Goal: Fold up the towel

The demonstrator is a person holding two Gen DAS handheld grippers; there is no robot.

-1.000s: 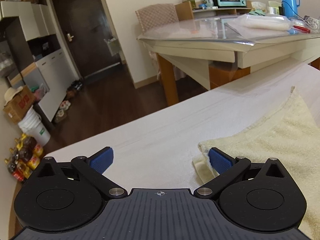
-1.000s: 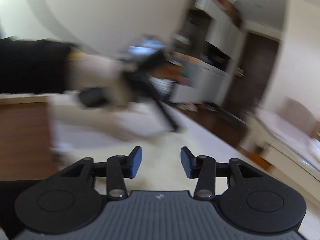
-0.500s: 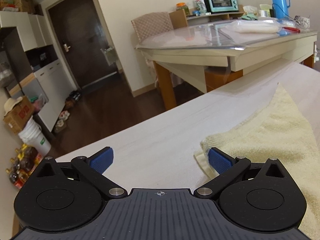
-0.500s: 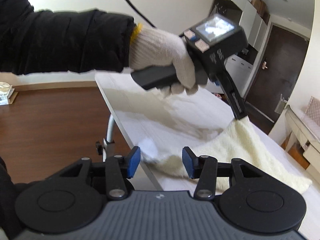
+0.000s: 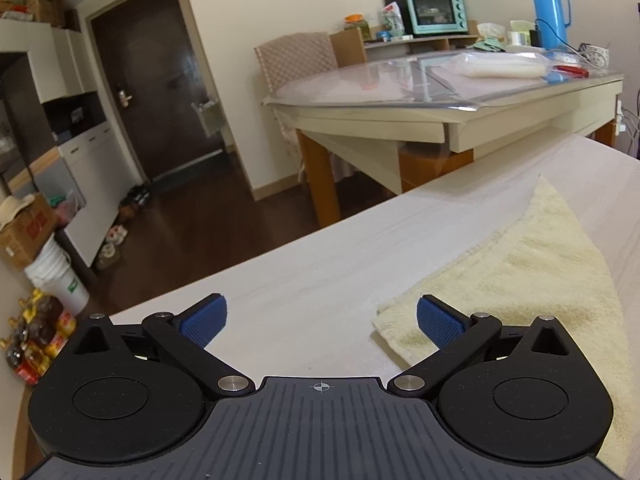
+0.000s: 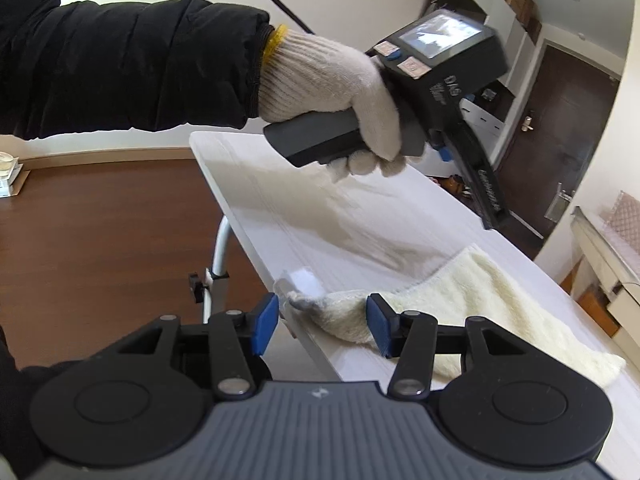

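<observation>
While the cream towel (image 5: 532,276) lies spread on the white worktop (image 5: 320,280), the left gripper (image 5: 320,320) hovers low over the worktop with its blue-padded fingers (image 5: 204,318) wide apart and nothing between them. In the left wrist view the towel fills the right side of the worktop; its near left corner sits just beside the right-hand finger, and I cannot tell whether pad and cloth touch. The towel's far corner points toward the far right edge of the worktop.

In the right wrist view the right gripper (image 6: 322,322) is at the near edge of the worktop (image 6: 360,216), its fingers (image 6: 266,322) apart on either side of a rumpled towel (image 6: 480,304) corner that reaches the worktop's edge. The corner lies between the pads, unclamped. From there the towel stretches away to the right along the worktop. Farther off, a white-gloved hand (image 6: 332,88) in a black sleeve holds the left gripper's body (image 6: 436,80) above the worktop, with its tip angled down near the towel's far corner.

Beyond the worktop in the left wrist view stand a dining table (image 5: 440,104) with a clear cover, a teal toaster oven (image 5: 434,14), a blue thermos (image 5: 550,4) and a dark door (image 5: 160,96).
</observation>
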